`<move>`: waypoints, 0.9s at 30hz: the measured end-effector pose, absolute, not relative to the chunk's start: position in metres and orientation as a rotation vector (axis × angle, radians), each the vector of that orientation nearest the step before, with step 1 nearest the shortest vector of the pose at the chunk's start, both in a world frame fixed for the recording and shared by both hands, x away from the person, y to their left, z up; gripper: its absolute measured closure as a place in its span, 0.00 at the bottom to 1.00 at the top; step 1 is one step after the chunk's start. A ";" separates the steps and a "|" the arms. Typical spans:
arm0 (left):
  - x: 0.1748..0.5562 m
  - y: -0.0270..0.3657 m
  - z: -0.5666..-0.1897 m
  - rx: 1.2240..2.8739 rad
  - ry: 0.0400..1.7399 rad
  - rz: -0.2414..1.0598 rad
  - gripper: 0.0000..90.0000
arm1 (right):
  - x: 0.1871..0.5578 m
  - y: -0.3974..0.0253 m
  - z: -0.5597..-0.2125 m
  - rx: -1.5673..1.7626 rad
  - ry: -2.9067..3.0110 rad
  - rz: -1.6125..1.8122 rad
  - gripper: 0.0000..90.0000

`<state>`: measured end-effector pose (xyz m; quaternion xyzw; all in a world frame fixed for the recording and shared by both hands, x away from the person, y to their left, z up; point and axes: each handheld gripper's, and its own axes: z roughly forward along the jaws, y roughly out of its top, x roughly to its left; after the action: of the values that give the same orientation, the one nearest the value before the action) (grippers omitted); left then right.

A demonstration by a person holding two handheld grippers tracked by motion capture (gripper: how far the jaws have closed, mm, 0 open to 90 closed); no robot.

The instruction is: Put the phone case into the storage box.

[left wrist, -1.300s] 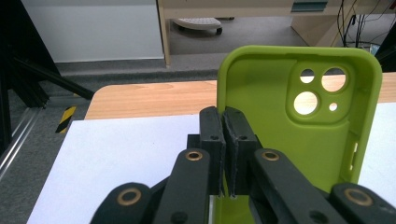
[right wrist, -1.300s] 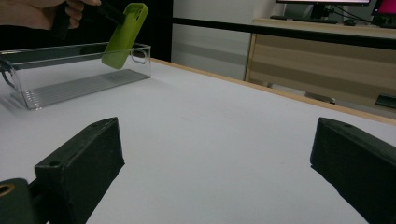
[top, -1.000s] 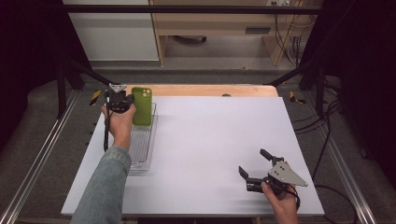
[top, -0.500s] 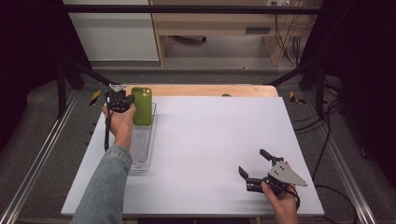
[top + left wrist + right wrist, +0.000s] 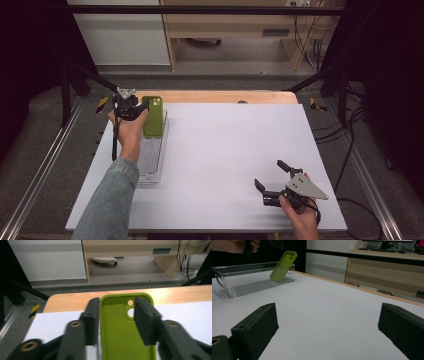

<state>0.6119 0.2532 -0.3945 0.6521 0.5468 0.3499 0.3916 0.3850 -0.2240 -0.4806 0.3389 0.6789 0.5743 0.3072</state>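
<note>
Our left tool [image 5: 117, 322] grips the lime-green silicone phone case [image 5: 120, 332], tilted in the clear plastic tray [image 5: 150, 165]. Our right tool [image 5: 271, 182] rests open on the white table [image 5: 235, 145].

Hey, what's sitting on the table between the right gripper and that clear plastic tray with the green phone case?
Nothing: in the high view, bare white tabletop separates the right gripper from the clear plastic tray holding the green phone case.

Green phone case [image 5: 283, 266] leans in clear tray [image 5: 249, 285].

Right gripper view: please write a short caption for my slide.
Open right gripper above the white table; beyond it, a green phone case leans tilted in a clear tray.
</note>
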 end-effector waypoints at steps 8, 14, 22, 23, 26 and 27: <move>0.593 0.251 -0.398 1.679 1.353 0.876 0.39 | 0.385 -0.222 -0.480 0.891 1.799 1.518 0.03; 0.586 0.250 -0.398 1.697 1.333 0.886 0.28 | 0.385 -0.221 -0.480 0.888 1.800 1.518 0.03; 0.578 0.241 -0.395 1.687 1.319 0.820 0.17 | 0.385 -0.222 -0.480 0.892 1.795 1.532 0.03; 0.577 0.240 -0.394 1.687 1.317 0.823 0.14 | 0.385 -0.222 -0.481 0.894 1.795 1.532 0.03; 0.574 0.237 -0.394 1.693 1.295 0.813 0.11 | 0.385 -0.221 -0.480 0.889 1.797 1.535 0.03; 0.572 0.237 -0.394 1.693 1.293 0.804 0.10 | 0.385 -0.221 -0.480 0.889 1.797 1.536 0.03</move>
<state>0.5725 0.2368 -0.3941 0.6750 0.5156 0.3206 0.4192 0.3846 -0.2208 -0.4802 0.3355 0.6781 0.5796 0.3029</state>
